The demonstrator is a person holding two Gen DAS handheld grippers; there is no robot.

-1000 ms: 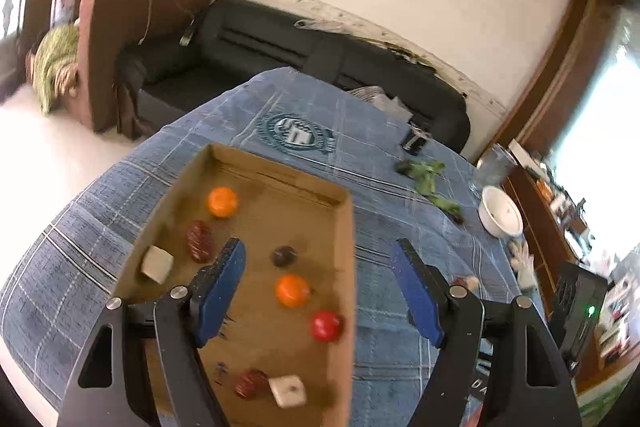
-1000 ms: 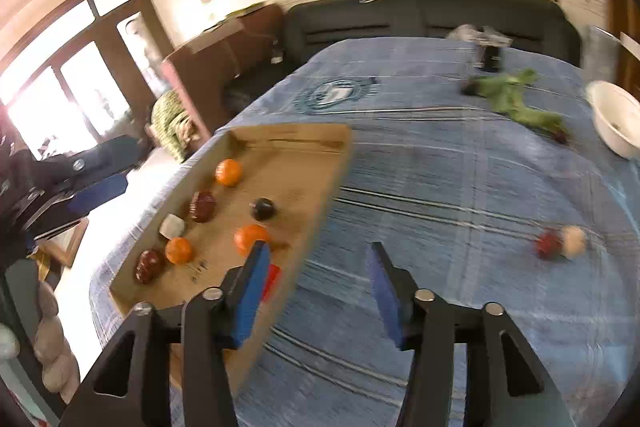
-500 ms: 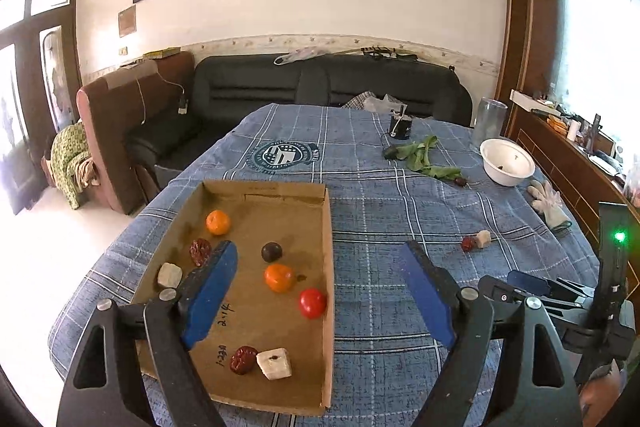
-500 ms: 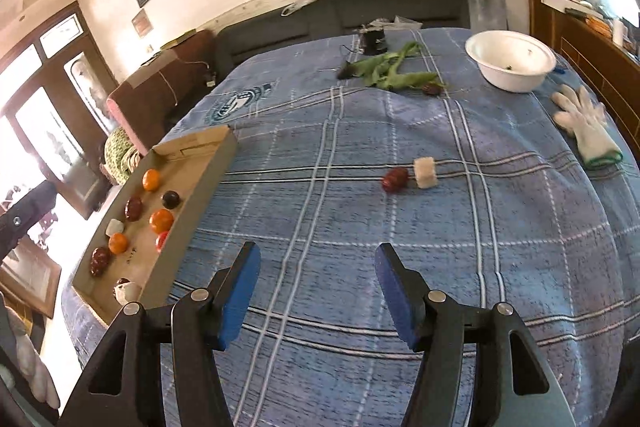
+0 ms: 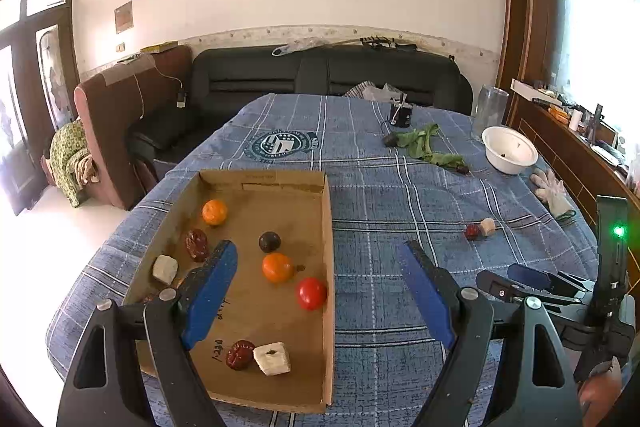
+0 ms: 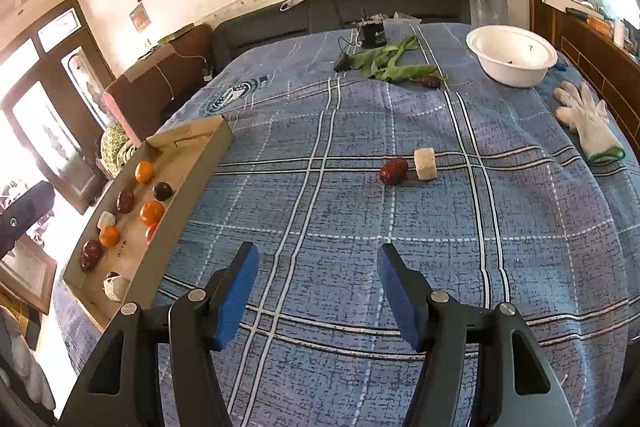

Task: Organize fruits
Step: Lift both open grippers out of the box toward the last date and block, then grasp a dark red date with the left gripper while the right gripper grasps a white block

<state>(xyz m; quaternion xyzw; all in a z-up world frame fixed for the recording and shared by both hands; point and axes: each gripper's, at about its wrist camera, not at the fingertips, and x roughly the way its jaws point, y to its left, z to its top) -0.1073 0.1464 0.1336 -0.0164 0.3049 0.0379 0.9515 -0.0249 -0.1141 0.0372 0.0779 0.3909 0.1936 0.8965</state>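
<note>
A shallow cardboard tray [image 5: 327, 235] [image 6: 188, 183] lies on the blue plaid cloth at the left. It holds several fruits: oranges [image 5: 277, 267], a red tomato [image 5: 311, 293], a dark plum [image 5: 269, 241], red dates [image 5: 239, 354] and white cubes [image 5: 272, 358]. A red date [image 6: 393, 171] and a white cube [image 6: 425, 163] lie loose on the cloth, also in the left wrist view [image 5: 472, 231]. My left gripper [image 5: 318, 259] is open and empty above the tray's right edge. My right gripper [image 6: 314, 263] is open and empty, short of the loose pair.
A white bowl [image 6: 511, 56] stands at the far right, with a white glove [image 6: 590, 123] nearer. Green leaves [image 6: 386, 65], another dark date [image 6: 431, 81] and a small black cup [image 5: 400, 115] lie at the back. A black sofa [image 5: 320, 79] is behind the table.
Both grippers pulled back and up from the tray. The right gripper swung right over the cloth toward the loose date and cube. Both stayed open.
</note>
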